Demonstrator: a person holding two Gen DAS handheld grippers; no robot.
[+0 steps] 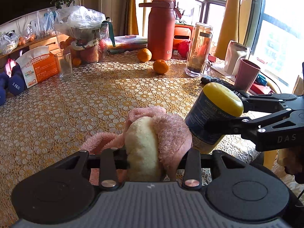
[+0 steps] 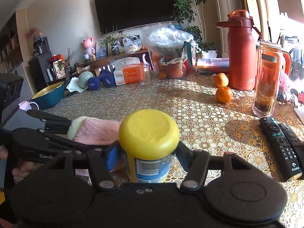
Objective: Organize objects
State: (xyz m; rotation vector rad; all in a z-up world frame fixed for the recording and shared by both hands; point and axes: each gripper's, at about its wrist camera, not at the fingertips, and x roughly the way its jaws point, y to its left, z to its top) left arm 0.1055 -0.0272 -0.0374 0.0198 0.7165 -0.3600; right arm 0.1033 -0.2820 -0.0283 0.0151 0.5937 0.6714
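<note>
Towel, pink outside and cream inside, sits rolled and pinched tight in our left claw, just above the patterned worktop. Right beside it, touching the fluffy edge, our right claw is clamped on one yellow-lidded bottle with a blue label, tilted in the left view. Farther out we count two oranges loose by one red flask, one tall clear jar, one empty glass, two remotes and two blue dumbbells.
</note>
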